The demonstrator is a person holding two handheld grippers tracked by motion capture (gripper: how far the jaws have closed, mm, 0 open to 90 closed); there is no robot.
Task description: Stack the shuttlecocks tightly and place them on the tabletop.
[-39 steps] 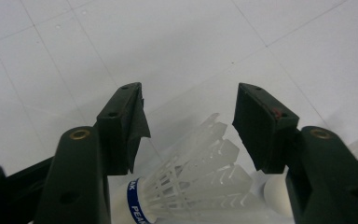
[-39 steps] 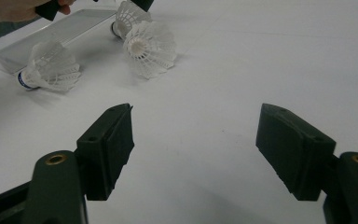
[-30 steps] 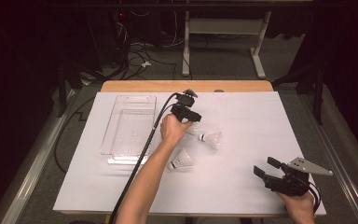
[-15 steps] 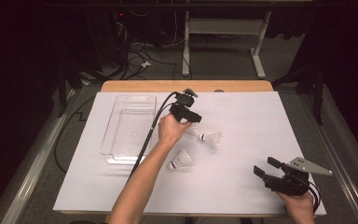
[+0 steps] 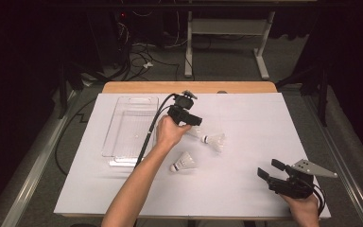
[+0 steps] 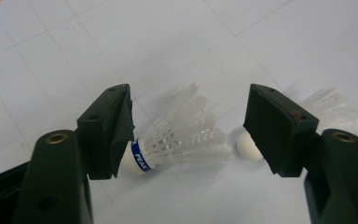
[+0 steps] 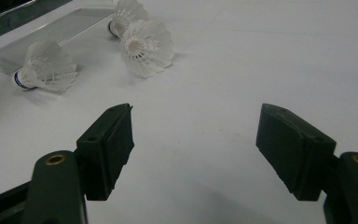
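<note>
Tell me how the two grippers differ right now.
The left gripper reaches mid-table, its open jaws around a white feathered shuttlecock with a blue band; the right gripper sits at the near right corner of the white table cover, jaws around bare surface. The left points right, the right points left. Both are black, two-jawed and open.

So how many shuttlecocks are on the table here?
3. One lies between the jaws of the left tool, one just beyond it, and one nearer the person, by the clear tray.
</note>
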